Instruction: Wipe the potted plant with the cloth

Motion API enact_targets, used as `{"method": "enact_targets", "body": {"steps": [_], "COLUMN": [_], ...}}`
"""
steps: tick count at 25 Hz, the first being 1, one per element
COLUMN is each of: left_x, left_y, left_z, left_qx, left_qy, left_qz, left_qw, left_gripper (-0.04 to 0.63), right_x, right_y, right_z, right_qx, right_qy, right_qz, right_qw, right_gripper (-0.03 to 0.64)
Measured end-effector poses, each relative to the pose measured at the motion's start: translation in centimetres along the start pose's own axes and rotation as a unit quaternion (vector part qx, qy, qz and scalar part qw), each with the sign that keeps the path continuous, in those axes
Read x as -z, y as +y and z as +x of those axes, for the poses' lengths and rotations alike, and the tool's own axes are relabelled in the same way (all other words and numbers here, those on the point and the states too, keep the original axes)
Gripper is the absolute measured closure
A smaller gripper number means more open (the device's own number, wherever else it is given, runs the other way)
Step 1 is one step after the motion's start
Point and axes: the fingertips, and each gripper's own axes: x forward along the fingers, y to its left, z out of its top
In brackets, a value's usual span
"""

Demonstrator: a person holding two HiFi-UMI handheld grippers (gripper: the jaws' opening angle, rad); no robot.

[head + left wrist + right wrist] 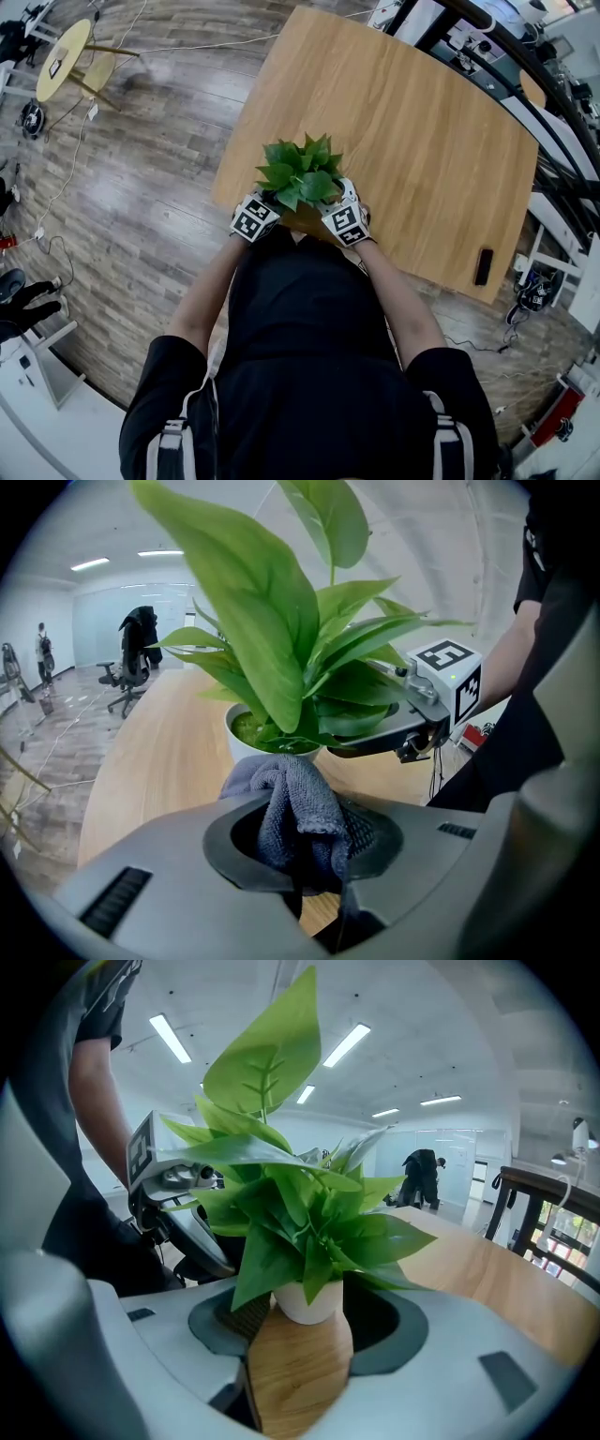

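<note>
A leafy green plant [302, 171] in a small white pot [305, 1303] stands at the near edge of the wooden table [422, 141]. My left gripper [300, 832] is shut on a bunched grey cloth [292, 799], held just in front of the pot [246, 735] and under the lowest leaves. My right gripper [309, 1321] has the pot between its jaws, pads against its sides. In the head view the left gripper [254, 217] and the right gripper [345, 223] flank the plant. Each gripper view shows the other across the plant: the right gripper [427, 700], the left gripper [173, 1180].
A small black object [484, 266] lies near the table's right front corner. A round yellow table [64, 58] stands on the wood floor at the far left, with cables around it. Office chairs [127, 672] stand in the background. Black racks [553, 122] line the right side.
</note>
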Motion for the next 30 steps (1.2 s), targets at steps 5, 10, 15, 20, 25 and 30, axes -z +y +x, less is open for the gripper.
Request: {"method": "enact_targets", "body": {"steps": [5,10,15,20,25,30], "left_x": [0.3,0.3,0.4,-0.4,-1.1,-1.0], "left_y": [0.1,0.8,1.7,2.7,2.6,0.9], "left_z": [0.0,0.0,-0.2,-0.3,-0.3,-0.2], "left_qx": [-0.009,-0.014,-0.033,-0.044,-0.042,-0.021], "left_qy": [-0.001,0.004,0.003,-0.009,-0.012,0.000], "left_qz": [-0.002,-0.002,-0.018,-0.032,-0.033,0.005], "left_qw": [1.0000,0.9999,0.9993,0.9985,0.9985,0.9998], "left_gripper": [0.482,0.482,0.482,0.482,0.482,0.482], "right_x": [0.2,0.8,2.1,0.5,0.1,-0.1], "right_y": [1.1,3.5,2.1,1.5,1.3,1.8], "right_z": [-0.5,-1.3,-1.5,-1.0,-0.5,-0.1], "right_qx": [-0.015,-0.061,-0.015,-0.014,-0.010,-0.014], "right_qy": [0.002,-0.008,0.000,-0.011,-0.014,-0.015], "right_qz": [-0.016,-0.034,0.024,-0.020,-0.010,-0.017], "right_qw": [1.000,0.997,1.000,1.000,1.000,1.000], "right_gripper": [0.383,0.383,0.383,0.383,0.383,0.383]}}
